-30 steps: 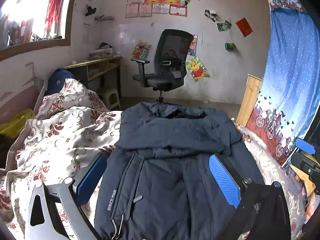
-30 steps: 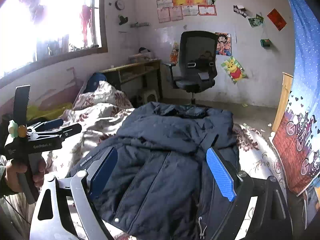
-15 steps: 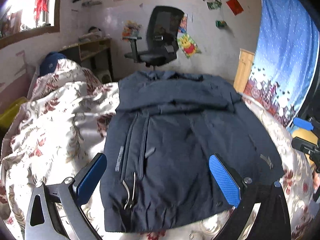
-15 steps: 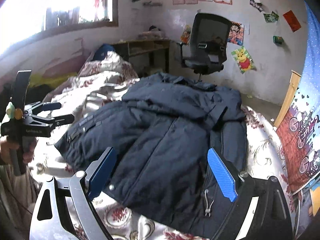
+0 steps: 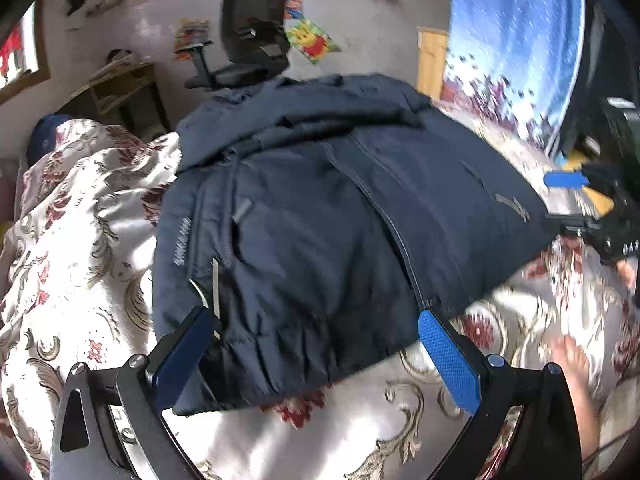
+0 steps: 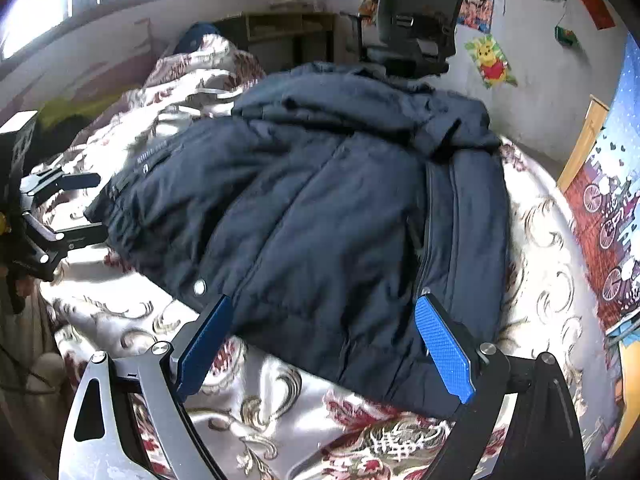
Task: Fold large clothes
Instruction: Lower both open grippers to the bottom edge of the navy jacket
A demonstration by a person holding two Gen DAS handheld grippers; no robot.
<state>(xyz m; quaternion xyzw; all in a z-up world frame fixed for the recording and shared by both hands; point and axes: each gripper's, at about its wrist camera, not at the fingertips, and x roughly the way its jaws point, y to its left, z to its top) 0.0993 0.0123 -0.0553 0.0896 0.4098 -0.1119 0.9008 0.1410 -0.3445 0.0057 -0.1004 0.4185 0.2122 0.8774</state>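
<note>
So there's this big navy puffer jacket lying flat on the bed, front side up, zipper running down the middle, hood bunched up at the far end toward the office chair. It's padded and kinda lumpy, with a gathered hem at the near edge, a light logo strip on one side and a snap button near the bottom. The sleeves look tucked across up top, though it's hard to say exactly how. The bedspread under it is shiny white with red flowers.

Left tool hangs just over the near hem, fingers spread wide, nothing in them. Right tool is the same deal, wide open above the hem on its side, holding nothing.
</note>
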